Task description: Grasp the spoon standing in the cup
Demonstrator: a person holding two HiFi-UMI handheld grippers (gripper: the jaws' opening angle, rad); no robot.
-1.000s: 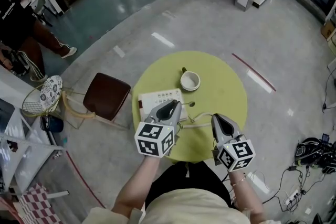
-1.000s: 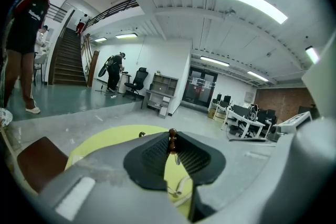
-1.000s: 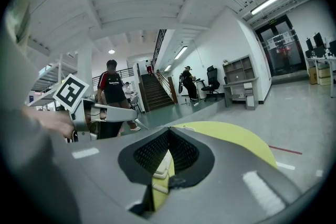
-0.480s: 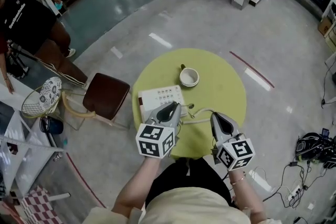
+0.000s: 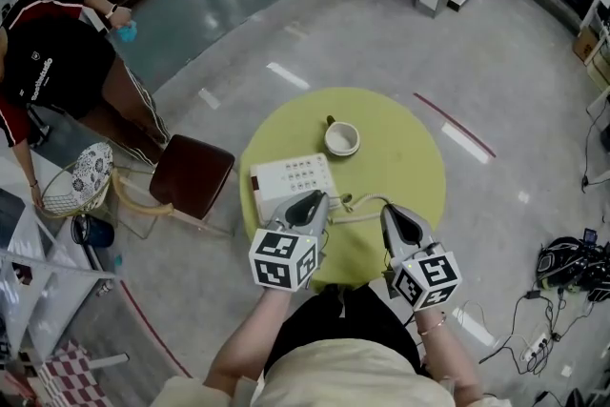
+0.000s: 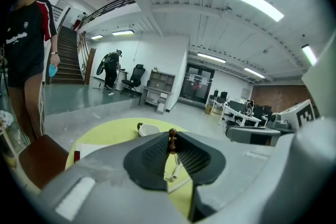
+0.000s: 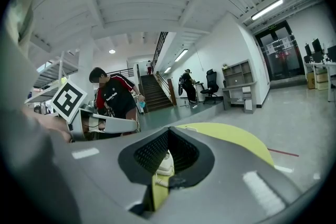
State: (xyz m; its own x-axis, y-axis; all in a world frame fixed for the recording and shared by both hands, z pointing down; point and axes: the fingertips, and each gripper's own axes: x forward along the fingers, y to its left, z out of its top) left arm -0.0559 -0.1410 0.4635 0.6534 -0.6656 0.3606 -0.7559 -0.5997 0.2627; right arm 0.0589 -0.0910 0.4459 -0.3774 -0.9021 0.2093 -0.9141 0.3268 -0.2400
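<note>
Spoon (image 6: pixel 171 137) held
Left tool (image 6: pixel 171 145) is clamped on the brown spoon; right tool (image 7: pixel 168 135) is together. The cup (image 5: pixel 343 152) on the bench (image 5: pixel 405 162) shows just white inside.

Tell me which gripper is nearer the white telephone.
Left. The left gripper sits at the telephone's near right corner; the right gripper is farther right, past the cord.
</note>
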